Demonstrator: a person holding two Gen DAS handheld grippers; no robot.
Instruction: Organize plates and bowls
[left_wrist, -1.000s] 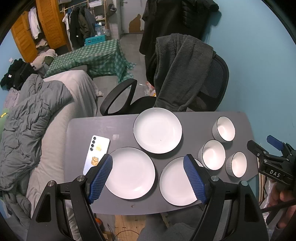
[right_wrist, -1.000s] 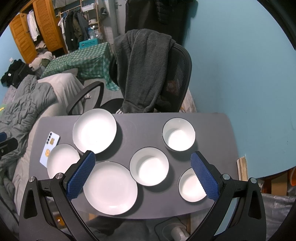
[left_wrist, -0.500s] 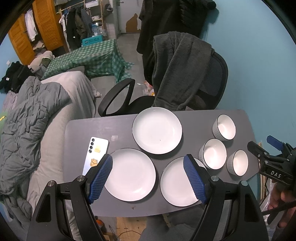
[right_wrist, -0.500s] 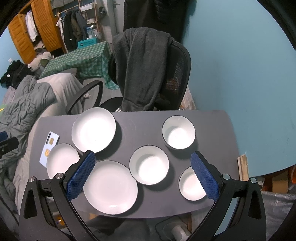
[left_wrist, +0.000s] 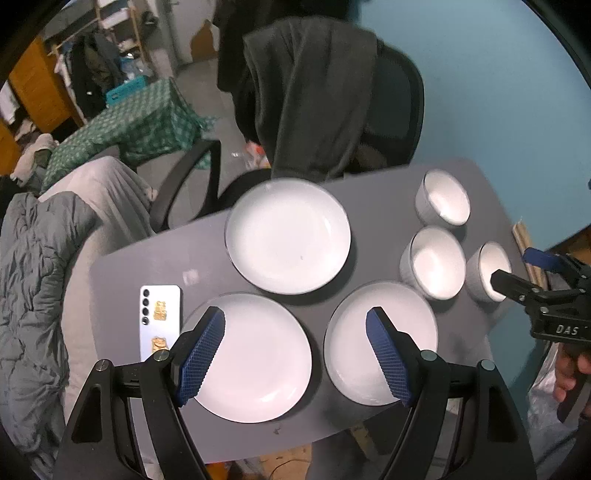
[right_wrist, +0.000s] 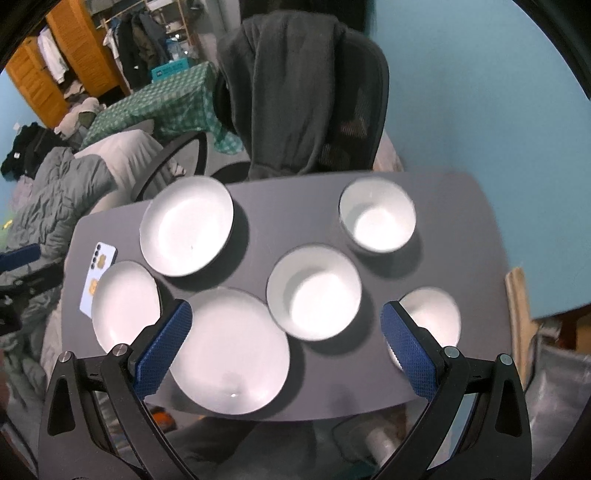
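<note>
On the grey table (left_wrist: 122, 280), taking the phone (left_wrist: 160, 322) at its left side as the marker, three white plates lie to the phone's right: one just beside it (left_wrist: 255, 356), one farther right (left_wrist: 376, 338), one beyond them toward the chair (left_wrist: 288, 236). Three bowls (right_wrist: 314, 291) sit well apart from the phone, at the table's far right end. The left gripper (left_wrist: 295, 350) hangs above the two near plates, jaws spread wide, holding nothing. The right gripper (right_wrist: 286, 347) is likewise wide open and empty, above the middle bowl and the near-right bowl (right_wrist: 430, 321). Plates lie flat beneath the left hand's tool, so it is likely nearer for stacking them; the bowls fall to the right one.
</note>
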